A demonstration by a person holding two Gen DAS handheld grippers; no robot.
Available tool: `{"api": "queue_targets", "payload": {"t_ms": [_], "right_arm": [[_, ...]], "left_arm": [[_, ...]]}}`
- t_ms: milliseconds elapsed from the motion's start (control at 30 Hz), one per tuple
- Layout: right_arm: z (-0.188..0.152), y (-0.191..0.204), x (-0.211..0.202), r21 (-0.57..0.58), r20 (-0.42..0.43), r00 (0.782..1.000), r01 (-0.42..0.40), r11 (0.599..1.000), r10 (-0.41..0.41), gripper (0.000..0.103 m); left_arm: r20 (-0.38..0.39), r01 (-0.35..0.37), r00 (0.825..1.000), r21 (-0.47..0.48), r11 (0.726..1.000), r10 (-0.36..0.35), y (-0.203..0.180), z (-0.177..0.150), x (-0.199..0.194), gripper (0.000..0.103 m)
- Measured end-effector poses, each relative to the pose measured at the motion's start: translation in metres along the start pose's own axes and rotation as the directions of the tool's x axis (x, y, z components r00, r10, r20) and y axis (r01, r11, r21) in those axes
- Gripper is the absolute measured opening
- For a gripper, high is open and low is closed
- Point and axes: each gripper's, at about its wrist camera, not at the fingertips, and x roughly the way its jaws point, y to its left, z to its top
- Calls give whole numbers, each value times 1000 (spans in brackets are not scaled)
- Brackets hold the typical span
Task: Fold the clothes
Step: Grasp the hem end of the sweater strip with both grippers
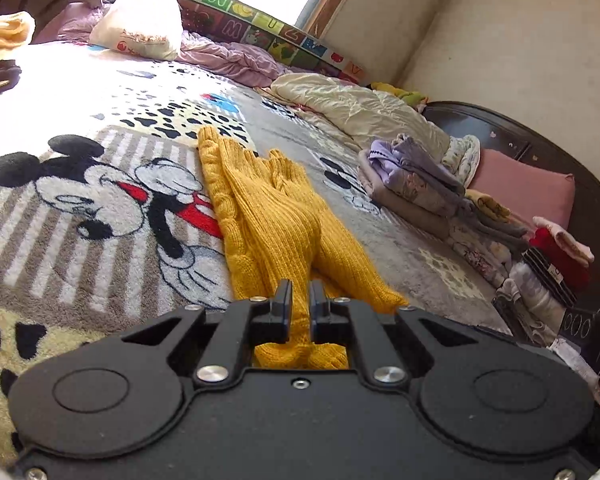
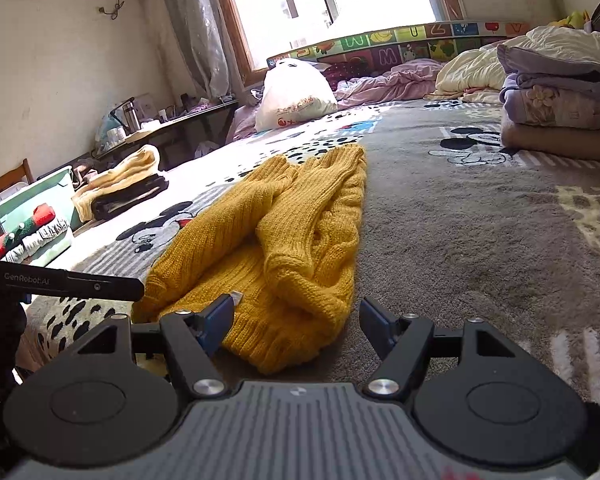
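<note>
Left claw (image 1: 301, 304): clenched on a bunched fold at the near end of the yellow knitted sweater (image 1: 268, 216), with knit seen between and behind the pads.
Right claw (image 2: 296, 320): released, jaws held apart on either side of the sweater's near hem; the left pad is seen against the knit, the right pad clear of it, and nothing is gripped.
Sweater: laid lengthwise on the cartoon-mouse blanket (image 1: 100, 208) that covers the bed, narrowed into a long strip, with both sleeves brought in over the body and the cuffs at the far end.
Step in hand: judged to be mid-fold; the sides and sleeves appear done, and the near end is being taken up for the lengthwise fold.
Next move: a grip by the right claw on the hem beside the left one seems called for, so that the near end can be carried evenly toward the far end.
Surroundings: folded clothes (image 2: 560, 92) are stacked to the far right, well apart from the sweater.
Hard to make out: the hem under the left claw is hidden by its body, and how many layers are pinched cannot be told.
</note>
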Motion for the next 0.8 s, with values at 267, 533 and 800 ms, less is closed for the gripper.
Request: {"api": "queue_targets", "payload": {"t_ms": [267,533,800], "right_arm": [[13,-2,9,-53,77,997,-12,999,17,42],[17,-6,42,-89,-10,998,-61,994,60,37],[14,-7,34,-59,-43,997,-59,996,57,38]], "left_arm": [[72,7,997,24,1000,-8,-9,4,17,5],[-151,-82,982,201,976,114,-23,-21,66,5],[23,-99,995,296,950,96,-33,-15,21,51]]}}
